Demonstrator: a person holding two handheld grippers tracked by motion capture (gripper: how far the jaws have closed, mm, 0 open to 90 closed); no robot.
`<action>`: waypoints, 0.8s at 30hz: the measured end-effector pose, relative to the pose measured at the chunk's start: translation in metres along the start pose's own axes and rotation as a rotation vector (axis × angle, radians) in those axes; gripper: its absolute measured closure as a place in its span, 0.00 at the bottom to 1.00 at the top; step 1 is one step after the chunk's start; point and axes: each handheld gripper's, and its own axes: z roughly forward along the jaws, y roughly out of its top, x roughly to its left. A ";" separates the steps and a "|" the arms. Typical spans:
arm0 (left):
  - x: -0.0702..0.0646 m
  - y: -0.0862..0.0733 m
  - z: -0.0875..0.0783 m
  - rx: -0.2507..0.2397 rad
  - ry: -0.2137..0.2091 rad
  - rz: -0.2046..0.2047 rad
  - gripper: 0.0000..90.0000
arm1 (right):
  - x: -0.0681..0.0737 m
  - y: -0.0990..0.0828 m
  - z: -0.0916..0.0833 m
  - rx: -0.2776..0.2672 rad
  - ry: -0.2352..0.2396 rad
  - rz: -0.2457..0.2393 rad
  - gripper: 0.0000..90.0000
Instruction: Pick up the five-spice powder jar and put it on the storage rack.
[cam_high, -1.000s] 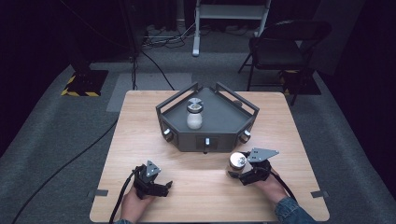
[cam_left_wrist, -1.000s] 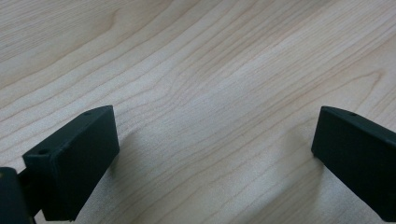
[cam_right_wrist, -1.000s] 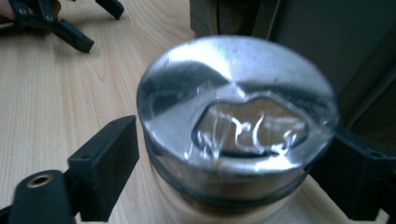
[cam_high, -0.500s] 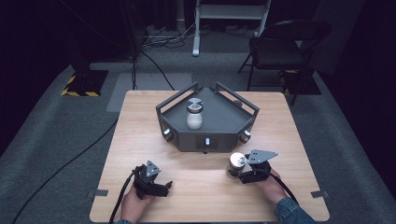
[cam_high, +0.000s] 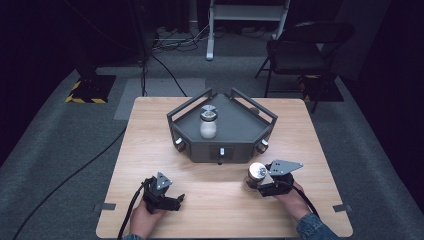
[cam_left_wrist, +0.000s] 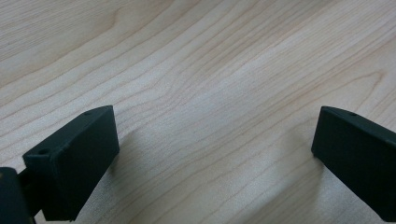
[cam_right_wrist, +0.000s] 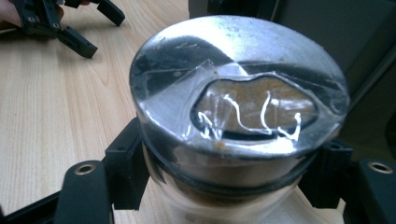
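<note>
At left, the left gripper (cam_high: 172, 200) rested low on the worktop (cam_high: 150, 130), its fingers (cam_left_wrist: 74, 158) spread wide with only bare wood between them. At centre, toward the far edge, a dark angular tray (cam_high: 235, 135) held a second jar (cam_high: 208, 122) standing upright. At right, just in front of the tray's near wall, the right gripper (cam_high: 256, 184) had just closed its fingers (cam_right_wrist: 123, 168) on the sides of a jar (cam_right_wrist: 240, 121) below the metal lid (cam_right_wrist: 187, 56), pinching it. Clear tape (cam_right_wrist: 252, 109) lay across the lid. The jar stood upright, well apart from the left gripper.
</note>
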 end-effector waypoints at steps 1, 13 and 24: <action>0.000 0.000 0.000 0.000 0.000 0.000 0.01 | 0.001 0.002 -0.002 -0.002 -0.001 -0.003 0.34; 0.000 0.000 0.000 0.000 -0.001 0.001 0.01 | -0.001 0.038 -0.015 -0.016 -0.038 0.022 0.34; 0.001 0.000 0.000 0.001 -0.002 0.002 0.00 | -0.011 0.078 -0.022 -0.005 -0.072 0.024 0.34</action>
